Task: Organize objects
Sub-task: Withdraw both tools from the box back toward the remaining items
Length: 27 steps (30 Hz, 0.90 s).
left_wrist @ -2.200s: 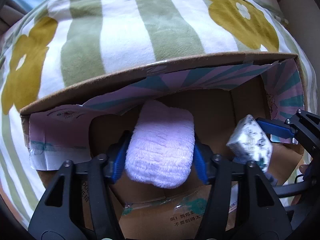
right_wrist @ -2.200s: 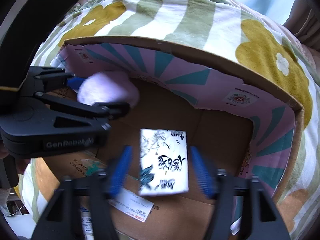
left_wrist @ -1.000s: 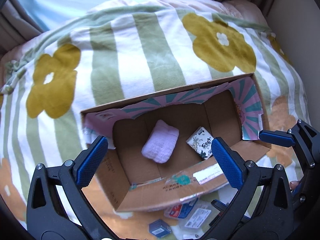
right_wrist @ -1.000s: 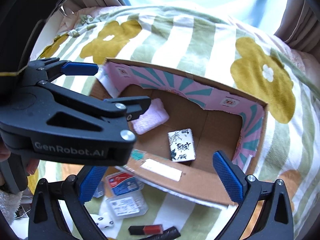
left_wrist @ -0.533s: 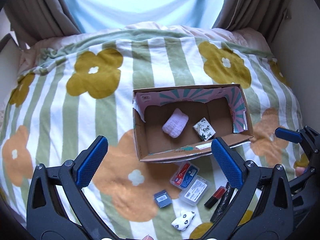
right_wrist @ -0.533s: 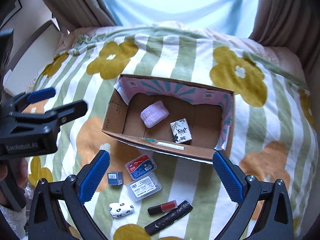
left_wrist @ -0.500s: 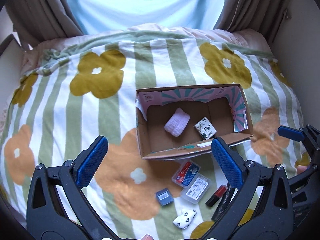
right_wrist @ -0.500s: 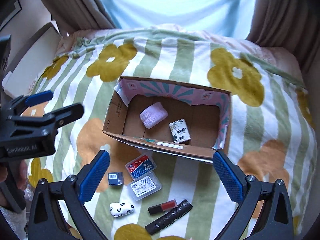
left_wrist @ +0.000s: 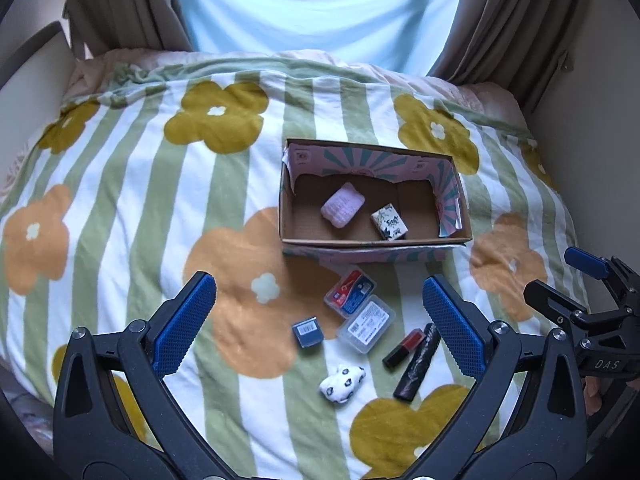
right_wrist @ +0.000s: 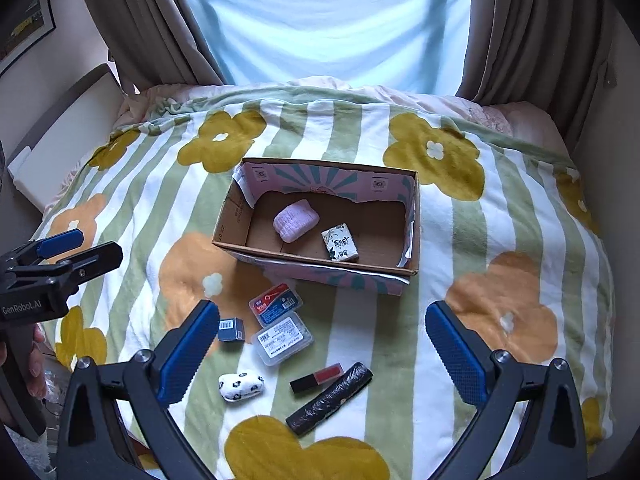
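An open cardboard box [left_wrist: 294, 196] [right_wrist: 232, 220] lies on the flowered bed cover. Inside rest a lilac plush pad [left_wrist: 343, 204] [right_wrist: 296, 220] and a white patterned tissue pack [left_wrist: 389, 223] [right_wrist: 340, 242]. In front of the box lie two clear plastic cases [left_wrist: 351, 291] [right_wrist: 284, 338], a small dark blue box [left_wrist: 305, 332] [right_wrist: 232, 330], a white spotted pouch [left_wrist: 342, 384] [right_wrist: 241, 387], a red-black lipstick [left_wrist: 403, 348] [right_wrist: 316, 378] and a black roll [left_wrist: 418, 362] [right_wrist: 330, 398]. My left gripper [left_wrist: 320, 328] hangs open above these items. My right gripper [right_wrist: 322, 346] is open too, with nothing held.
The striped flowered blanket [left_wrist: 160, 208] covers the whole bed. Brown curtains [right_wrist: 160, 20] and a bright window stand behind it. A white panel [right_wrist: 60, 132] flanks the bed's left side, a wall its right. A hand [right_wrist: 36, 360] grips the left tool's handle.
Both grippers have let go of the plush pad and the tissue pack inside the box, opened wide and pulled far back and up, so the loose items before the box now show.
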Tool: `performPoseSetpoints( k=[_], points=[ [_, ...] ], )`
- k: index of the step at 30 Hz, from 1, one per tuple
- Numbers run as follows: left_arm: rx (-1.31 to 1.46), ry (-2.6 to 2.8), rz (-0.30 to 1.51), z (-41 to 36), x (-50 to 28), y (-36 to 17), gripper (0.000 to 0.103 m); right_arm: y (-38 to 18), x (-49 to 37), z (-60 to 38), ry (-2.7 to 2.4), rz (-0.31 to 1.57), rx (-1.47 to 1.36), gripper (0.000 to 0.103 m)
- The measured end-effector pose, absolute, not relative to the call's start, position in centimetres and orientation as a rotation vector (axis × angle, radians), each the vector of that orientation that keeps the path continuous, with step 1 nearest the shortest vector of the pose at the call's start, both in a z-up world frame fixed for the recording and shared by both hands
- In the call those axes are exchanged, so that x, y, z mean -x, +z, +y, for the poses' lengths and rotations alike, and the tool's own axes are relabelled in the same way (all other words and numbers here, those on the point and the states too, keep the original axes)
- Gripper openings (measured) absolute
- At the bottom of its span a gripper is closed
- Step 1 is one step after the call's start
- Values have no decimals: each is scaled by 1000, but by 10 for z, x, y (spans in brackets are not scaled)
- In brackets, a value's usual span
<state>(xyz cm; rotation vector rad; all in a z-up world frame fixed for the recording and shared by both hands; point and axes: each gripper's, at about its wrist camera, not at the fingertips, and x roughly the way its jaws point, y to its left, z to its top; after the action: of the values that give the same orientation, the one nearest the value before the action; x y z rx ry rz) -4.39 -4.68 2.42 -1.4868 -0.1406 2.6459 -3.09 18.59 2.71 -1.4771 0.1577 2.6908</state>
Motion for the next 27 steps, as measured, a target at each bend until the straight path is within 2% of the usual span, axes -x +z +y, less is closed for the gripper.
performPoseSetpoints(
  k=[11,27],
  points=[
    [1511,2661,-98,-39,12,16,103,30,1,186,2735,183,1411,103],
    [1534,2587,-185,-28,-24,-28,103,-6,-7,184,2815,7,1468,102]
  ],
)
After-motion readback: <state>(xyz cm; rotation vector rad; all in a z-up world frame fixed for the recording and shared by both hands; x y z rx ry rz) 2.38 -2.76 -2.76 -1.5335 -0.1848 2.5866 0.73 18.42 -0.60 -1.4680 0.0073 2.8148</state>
